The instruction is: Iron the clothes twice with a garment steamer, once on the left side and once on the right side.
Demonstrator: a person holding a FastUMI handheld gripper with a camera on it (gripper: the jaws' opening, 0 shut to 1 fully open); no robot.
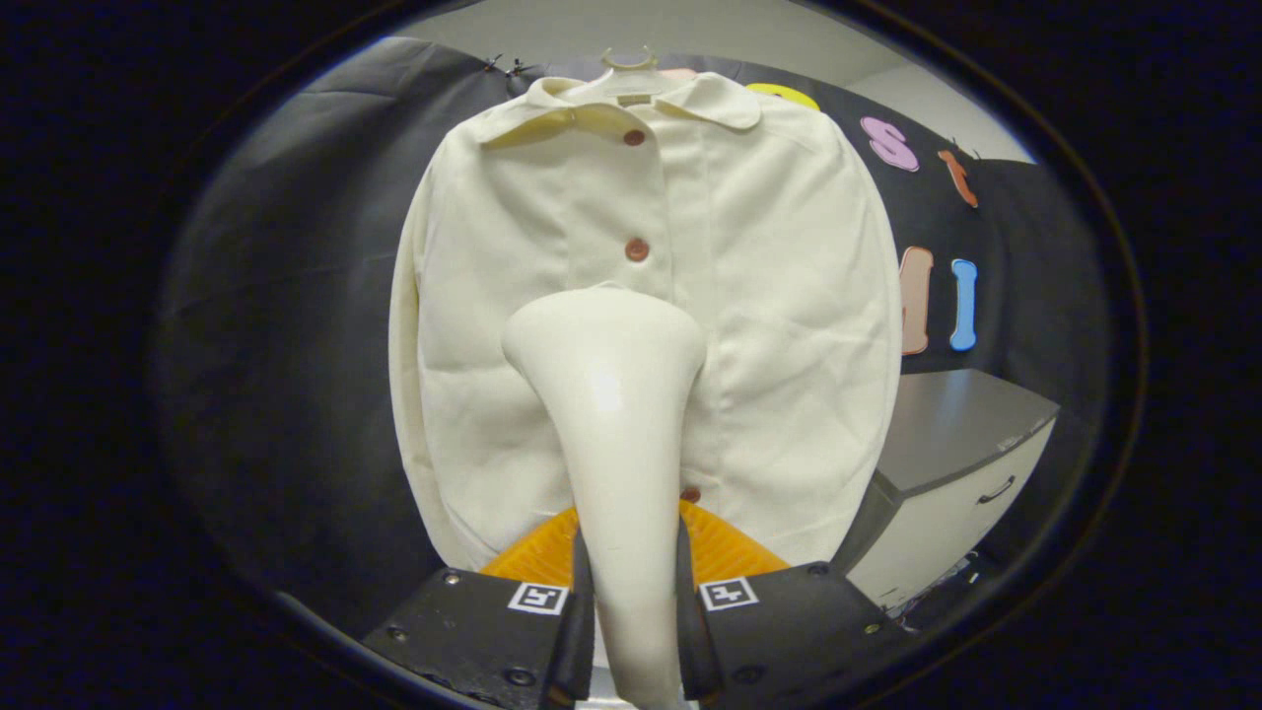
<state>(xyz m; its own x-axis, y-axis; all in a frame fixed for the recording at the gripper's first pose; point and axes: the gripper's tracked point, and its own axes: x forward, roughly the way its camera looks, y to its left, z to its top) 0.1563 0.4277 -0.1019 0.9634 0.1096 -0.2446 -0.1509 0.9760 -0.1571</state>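
Note:
A cream button-up shirt [789,296] hangs on a hanger [628,61] against the booth's wall, straight ahead of the fingers. Three brown buttons [637,248] run down its middle. My gripper [631,602] is shut on the handle of a cream garment steamer [616,414], both fingers pressing its sides. The steamer's wide head stands upright in front of the shirt's middle, just below the second button; I cannot tell whether it touches the cloth.
A cabinet [946,463] with a grey top and a drawer handle stands to the right of the shirt, close to its lower hem. Black cloth wall spreads to the left of the shirt.

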